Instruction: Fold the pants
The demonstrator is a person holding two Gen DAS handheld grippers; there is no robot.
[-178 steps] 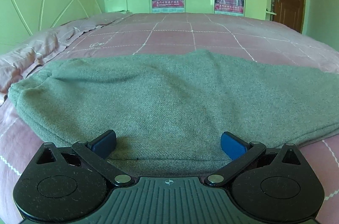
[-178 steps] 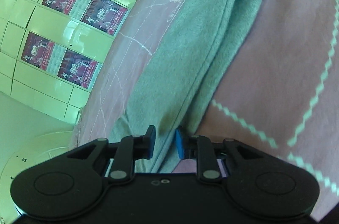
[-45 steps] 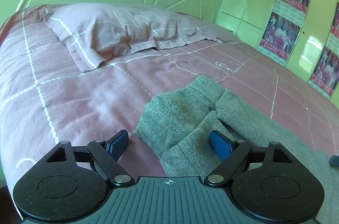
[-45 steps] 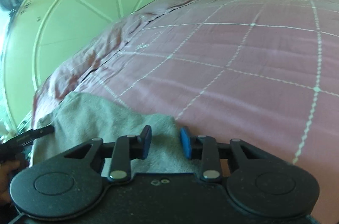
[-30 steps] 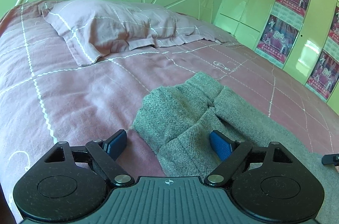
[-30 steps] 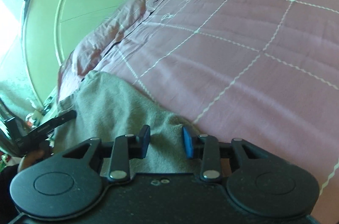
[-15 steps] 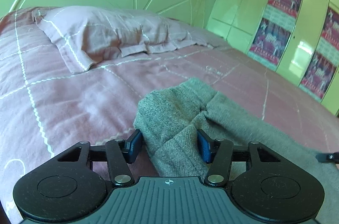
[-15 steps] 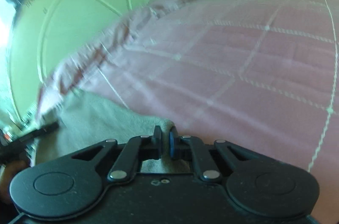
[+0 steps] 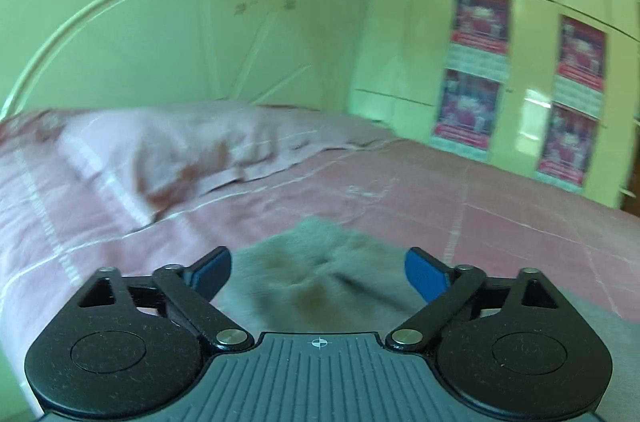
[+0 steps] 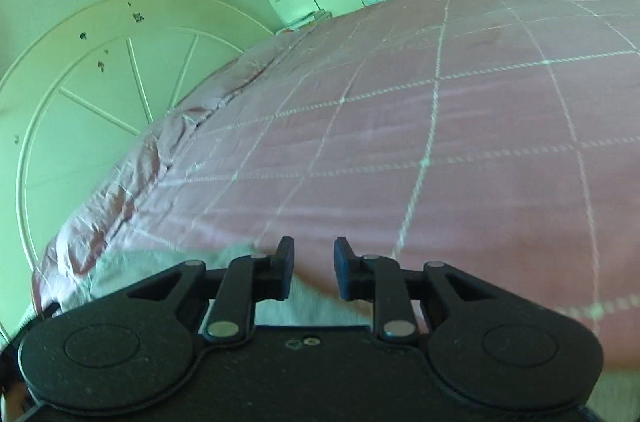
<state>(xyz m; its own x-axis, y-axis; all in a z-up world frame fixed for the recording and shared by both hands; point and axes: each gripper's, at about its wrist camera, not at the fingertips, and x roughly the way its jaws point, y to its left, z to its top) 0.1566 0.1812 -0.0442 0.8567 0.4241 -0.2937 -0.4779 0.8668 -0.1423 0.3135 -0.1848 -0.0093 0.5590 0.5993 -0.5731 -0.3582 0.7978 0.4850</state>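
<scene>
The grey pants (image 9: 316, 282) lie bunched on the pink bed sheet (image 9: 500, 222). My left gripper (image 9: 318, 268) is open, its blue pads wide apart over the blurred end of the pants, holding nothing. In the right wrist view the pants (image 10: 168, 274) show pale, below and behind the fingers. My right gripper (image 10: 314, 272) is open with a small gap, raised a little above the pants' edge, empty.
A pink pillow (image 9: 160, 150) lies at the head of the bed before the round white headboard (image 9: 160, 34). White wardrobe doors with red posters (image 9: 480, 70) stand beyond the bed. The checked sheet (image 10: 460, 142) spreads wide to the right.
Half a second ago both grippers were closed on the pants' end. Now both have opened and let go, and they have lifted and drawn back a little.
</scene>
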